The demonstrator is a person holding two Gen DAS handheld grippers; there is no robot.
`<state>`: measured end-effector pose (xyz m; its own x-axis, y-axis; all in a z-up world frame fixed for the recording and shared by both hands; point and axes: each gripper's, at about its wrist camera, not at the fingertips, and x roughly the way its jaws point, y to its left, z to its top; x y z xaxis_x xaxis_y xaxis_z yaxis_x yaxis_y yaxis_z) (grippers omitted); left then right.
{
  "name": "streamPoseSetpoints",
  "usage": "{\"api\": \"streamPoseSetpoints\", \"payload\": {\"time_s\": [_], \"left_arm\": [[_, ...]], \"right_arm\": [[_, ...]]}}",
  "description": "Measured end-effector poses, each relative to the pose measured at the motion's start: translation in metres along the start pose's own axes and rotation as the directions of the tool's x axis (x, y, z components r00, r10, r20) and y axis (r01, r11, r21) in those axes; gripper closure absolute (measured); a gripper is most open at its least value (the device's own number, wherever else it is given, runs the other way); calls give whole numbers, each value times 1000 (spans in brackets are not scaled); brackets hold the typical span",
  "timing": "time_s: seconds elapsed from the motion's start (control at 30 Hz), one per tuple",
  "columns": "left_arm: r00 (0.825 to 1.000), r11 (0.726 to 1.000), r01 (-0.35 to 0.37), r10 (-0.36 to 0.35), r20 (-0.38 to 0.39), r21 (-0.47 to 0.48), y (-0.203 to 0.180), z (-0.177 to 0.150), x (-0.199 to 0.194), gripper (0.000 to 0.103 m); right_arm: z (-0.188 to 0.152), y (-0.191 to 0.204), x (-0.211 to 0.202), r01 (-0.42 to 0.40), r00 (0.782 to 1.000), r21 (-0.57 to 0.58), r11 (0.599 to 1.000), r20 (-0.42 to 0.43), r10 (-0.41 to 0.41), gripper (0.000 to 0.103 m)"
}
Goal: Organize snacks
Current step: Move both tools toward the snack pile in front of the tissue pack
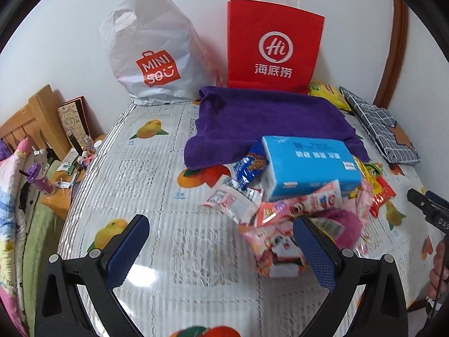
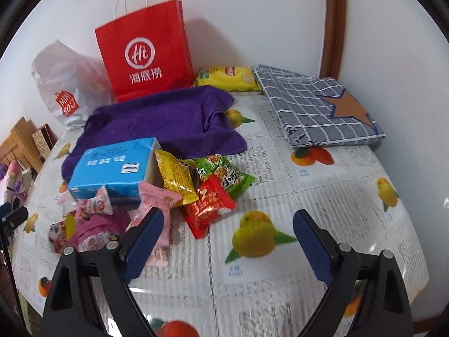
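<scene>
Two grippers hang above a heap of snacks on the counter (image 2: 322, 185), which wears a fruit-printed cover, and every place below is told from the blue tissue pack (image 2: 112, 165) lying in that heap. Both the left gripper (image 1: 221, 250) and the right gripper (image 2: 228, 245) stand wide with nothing between their pads, angled down toward the packets, probably so that either can pick a first packet. Loose snacks crowd the near side of the tissue pack: a yellow packet (image 2: 175, 178), a green packet (image 2: 224, 174) and a red packet (image 2: 209, 206) lie against its right end, overlapping one another, while pink wrapped sweets (image 2: 157, 199) and a blue-and-white packet (image 1: 248, 168) spill along its front and left. All are small, crinkly, glossy pouches, light and likely to slide under a pad. Behind the tissue pack a purple towel (image 1: 266, 118) is spread flat, partly under the pack. Farther behind stand a red paper bag (image 1: 273, 45) and a white plastic bag (image 1: 151, 50) against the wall, perhaps to take the sorted snacks. Behind and to the right lie a yellow wipes pack (image 2: 227, 77) and a folded checked cloth (image 2: 317, 104).
</scene>
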<state>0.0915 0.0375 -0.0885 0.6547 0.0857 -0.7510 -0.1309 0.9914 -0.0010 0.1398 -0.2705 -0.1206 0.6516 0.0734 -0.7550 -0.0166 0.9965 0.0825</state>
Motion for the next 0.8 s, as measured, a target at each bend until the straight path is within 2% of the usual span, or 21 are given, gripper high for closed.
{"api": "streamPoseSetpoints", "payload": {"time_s": [0.13, 0.27, 0.37, 0.53, 0.6, 0.7, 0.8], "left_arm": [[1000, 1000, -1, 1, 0, -16, 9, 8, 11, 0], [1000, 1000, -2, 2, -4, -19, 13, 13, 21, 0], [1000, 1000, -1, 1, -9, -24, 16, 16, 27, 0], [1000, 1000, 0, 0, -20, -28, 17, 20, 35, 0], [1000, 1000, 0, 0, -23, -25, 16, 20, 37, 0], [1000, 1000, 1, -2, -27, -24, 16, 18, 38, 0], [1000, 1000, 6, -7, -28, -25, 15, 16, 37, 0]], "right_arm": [[6, 0, 27, -28, 999, 2, 1000, -41, 28, 29], [7, -4, 52, -35, 996, 13, 999, -84, 35, 46], [7, -10, 65, -74, 991, 45, 996, -107, 79, 51], [9, -12, 67, -151, 983, 64, 986, -99, 157, 69], [9, -11, 64, -166, 980, 58, 984, -100, 171, 84], [6, -12, 57, -194, 974, 65, 979, -106, 200, 90], [0, -16, 52, -174, 976, 62, 983, -122, 181, 94]]}}
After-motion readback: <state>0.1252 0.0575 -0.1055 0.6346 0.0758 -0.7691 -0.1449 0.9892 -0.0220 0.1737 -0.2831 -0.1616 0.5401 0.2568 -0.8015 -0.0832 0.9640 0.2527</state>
